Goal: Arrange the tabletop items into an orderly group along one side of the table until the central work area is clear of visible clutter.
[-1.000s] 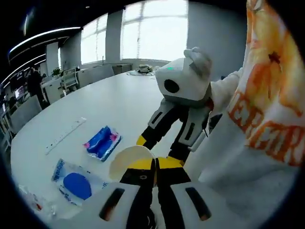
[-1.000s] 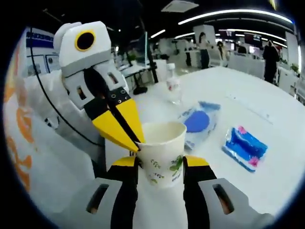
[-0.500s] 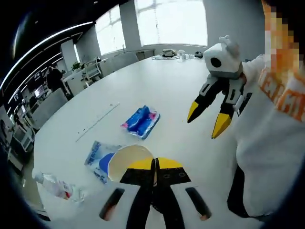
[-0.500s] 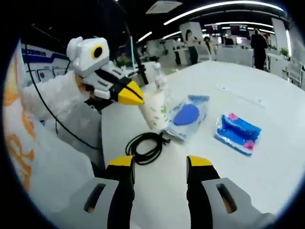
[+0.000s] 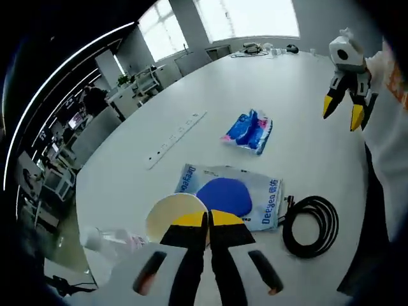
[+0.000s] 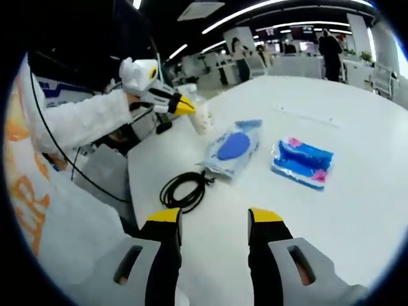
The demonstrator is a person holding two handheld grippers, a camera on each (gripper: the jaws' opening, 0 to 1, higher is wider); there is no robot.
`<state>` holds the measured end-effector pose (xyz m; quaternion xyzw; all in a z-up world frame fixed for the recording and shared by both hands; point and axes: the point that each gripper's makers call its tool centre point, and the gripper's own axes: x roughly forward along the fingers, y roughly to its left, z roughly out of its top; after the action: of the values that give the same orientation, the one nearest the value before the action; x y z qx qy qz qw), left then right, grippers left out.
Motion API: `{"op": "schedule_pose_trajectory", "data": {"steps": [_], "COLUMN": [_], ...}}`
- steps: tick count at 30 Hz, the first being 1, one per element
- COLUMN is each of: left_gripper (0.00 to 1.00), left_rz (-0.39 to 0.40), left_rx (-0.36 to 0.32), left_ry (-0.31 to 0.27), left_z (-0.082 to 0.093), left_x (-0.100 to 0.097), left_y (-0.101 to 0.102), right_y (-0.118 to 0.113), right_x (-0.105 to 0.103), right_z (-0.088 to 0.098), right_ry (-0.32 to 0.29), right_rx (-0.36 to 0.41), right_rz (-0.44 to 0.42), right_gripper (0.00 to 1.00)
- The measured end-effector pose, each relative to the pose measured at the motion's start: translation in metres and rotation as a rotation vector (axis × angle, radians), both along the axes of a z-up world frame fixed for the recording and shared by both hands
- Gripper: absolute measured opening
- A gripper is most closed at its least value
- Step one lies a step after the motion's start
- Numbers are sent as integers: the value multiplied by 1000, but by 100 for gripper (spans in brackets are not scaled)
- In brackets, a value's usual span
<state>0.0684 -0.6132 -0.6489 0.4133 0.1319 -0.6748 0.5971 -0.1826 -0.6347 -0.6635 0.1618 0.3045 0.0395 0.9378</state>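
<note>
Paper cup (image 5: 171, 217) hangs pinched by its rim in the left gripper (image 5: 208, 224), whose yellow-tipped fingers (image 5: 190, 221) are pressed together on it, above the near edge of a long white desk (image 5: 299, 115). Just beyond the cup lies a clear packet holding a blue disc (image 5: 231, 195), with a coiled black cable (image 5: 310, 225) beside it and a blue tissue pack (image 5: 248, 131) farther out; a plastic bottle (image 5: 113, 241) lies near the cup at the desk's edge. A white power strip (image 5: 176, 138) stretches along the far side. The right gripper (image 6: 213, 220) hovers over bare desk, fingers (image 6: 167, 217) spread apart and holding nothing, well apart from the cable.
</note>
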Motion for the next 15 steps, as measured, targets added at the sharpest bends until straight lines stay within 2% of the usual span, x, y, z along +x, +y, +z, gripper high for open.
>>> {"op": "schedule_pose_trajectory", "data": {"steps": [6,10,13,15], "left_gripper": [0,0,0,0], "left_rz": [25,9,46,48], "left_rx": [-16,-1,-18,-12], "left_ry": [30,-4,46,49], "left_z": [-11,-20,-25,-30], "left_x": [11,23,30,33], "left_y": [-11,-16,-20,-21], "right_y": [-3,-4,-5,-5], "right_x": [0,2,3,5], "right_z": [-2,-4,-7,-9], "right_ry": [15,29,41,49], "right_rx": [7,12,19,23], "right_rz": [-21,-24,-26,-26], "right_gripper": [39,39,39,39]}}
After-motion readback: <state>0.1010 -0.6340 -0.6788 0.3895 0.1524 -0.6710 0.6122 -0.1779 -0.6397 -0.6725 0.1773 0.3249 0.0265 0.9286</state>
